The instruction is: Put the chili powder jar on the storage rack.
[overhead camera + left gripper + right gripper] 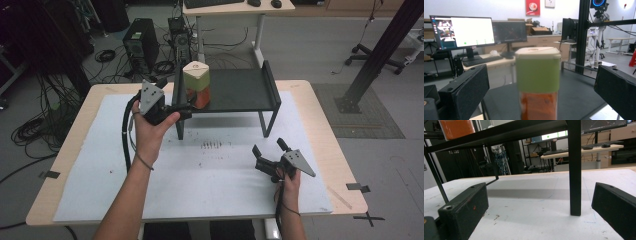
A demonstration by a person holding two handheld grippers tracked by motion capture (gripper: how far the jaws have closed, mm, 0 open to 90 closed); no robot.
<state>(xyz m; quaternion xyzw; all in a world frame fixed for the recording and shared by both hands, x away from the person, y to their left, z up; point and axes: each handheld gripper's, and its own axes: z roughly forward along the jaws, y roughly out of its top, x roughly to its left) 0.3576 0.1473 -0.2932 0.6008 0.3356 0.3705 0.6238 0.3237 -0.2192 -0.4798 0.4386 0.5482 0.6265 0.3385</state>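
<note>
Black shelf (235, 90) bears the jar (537, 82), standing between the left gripper's (536, 87) spread fingers (466, 87).

Your left gripper (172, 107) sits left of centre in the high view, at the left end of the raised shelf (240, 90), jaws spread to either side of the container (196, 84). That container stands upright on the shelf's left part; in the left gripper view it rises in mid-frame between your jaws. The shelf stands on the mat (200, 170), toward the upper middle. Your right gripper (270, 152) is at lower right, in front of the shelf's right leg (270, 121), low over the mat.
</note>
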